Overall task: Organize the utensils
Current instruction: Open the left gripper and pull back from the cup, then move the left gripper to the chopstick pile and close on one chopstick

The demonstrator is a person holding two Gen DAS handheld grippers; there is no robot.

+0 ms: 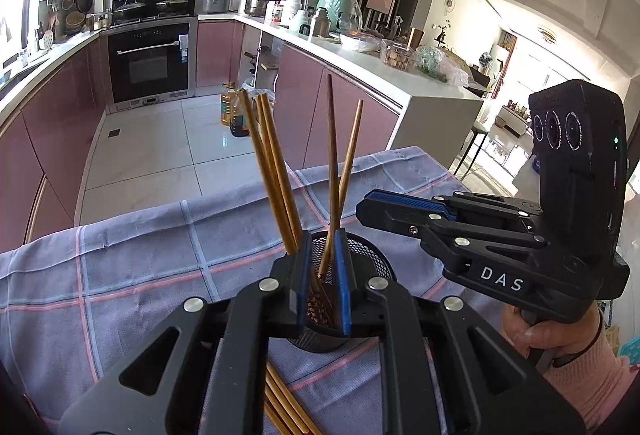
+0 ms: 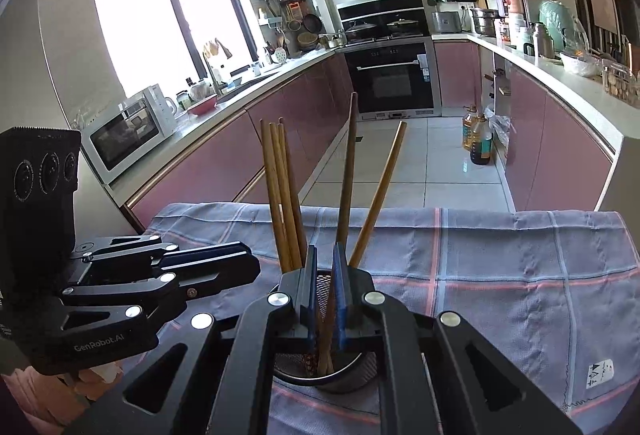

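**Left wrist view, then right: both tongs over the chopstick holder**

In the left wrist view we see our left tongs [image 1: 323,255] nearly closed above the black mesh holder [image 1: 362,255], gripping nothing. Wooden chopsticks [image 1: 334,171] stand inside it; more loose chopsticks [image 1: 286,407] lie on the checked cloth [image 1: 140,263] covering the table. Our right tongs [image 1: 366,209] hover just beside, closed and empty.

In the right wrist view we see the right tongs [image 2: 325,257] almost shut over the same holder [image 2: 352,375], chopsticks [image 2: 280,195] upright behind them, left tongs [image 2: 252,263] alongside.
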